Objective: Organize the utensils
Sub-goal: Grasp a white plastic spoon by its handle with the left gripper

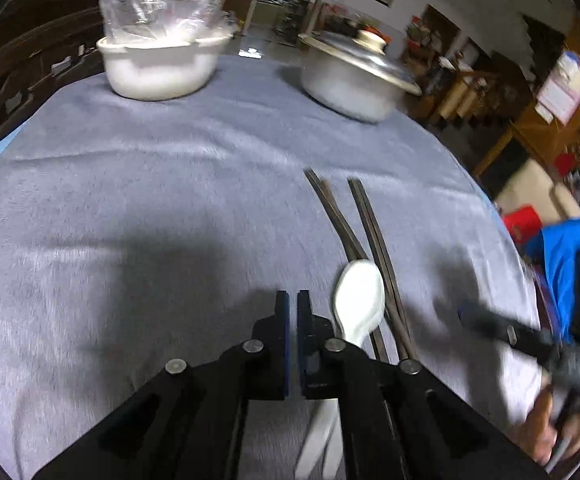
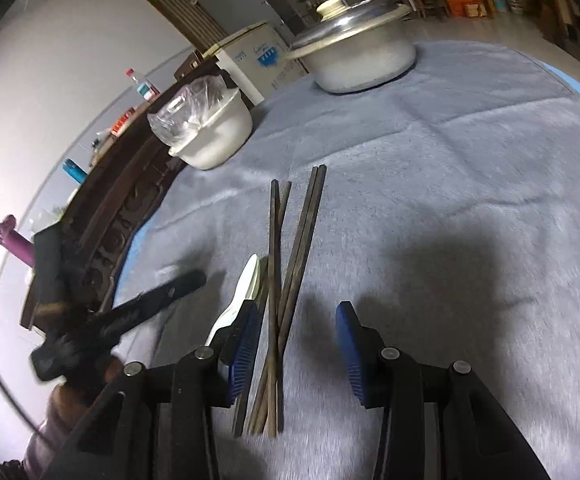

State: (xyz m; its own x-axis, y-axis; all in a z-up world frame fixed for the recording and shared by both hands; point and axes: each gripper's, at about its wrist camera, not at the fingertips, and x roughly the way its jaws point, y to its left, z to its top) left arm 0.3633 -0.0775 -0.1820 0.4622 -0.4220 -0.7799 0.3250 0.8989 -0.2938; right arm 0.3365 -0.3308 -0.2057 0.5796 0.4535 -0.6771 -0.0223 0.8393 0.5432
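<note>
A round table (image 1: 170, 184) under a grey-blue cloth (image 2: 469, 168) carries everything here. At its far edge stands a metal pot (image 1: 349, 84) closed by a domed metal lid (image 1: 363, 54) with a pale knob; its contents are hidden. Well apart from it along the same far edge sits a white bowl (image 1: 158, 66), with a crumpled clear plastic bag (image 1: 162, 8) bulging above its rim; what the bag holds cannot be made out, though glassy shapes show through it in the right wrist view.

Nearer the person lie the dark chopsticks (image 2: 280, 280), four sticks in two pairs. In the right wrist view the pairs are spread at their far ends and cross toward the near ends. A white ceramic spoon (image 1: 357, 300) lies just beside them on their left, its bowl pointing away from the person and touching or overlapping the nearest stick.

The left gripper (image 1: 293, 320) hovers low over the cloth just left of the spoon, its blue-padded jaws drawn almost together with only a thin slit between, holding nothing. The right gripper (image 2: 297, 336) has its jaws spread wide, and the near ends of the chopsticks lie on the cloth in the gap, closer to its left finger; neither pad touches them.
</note>
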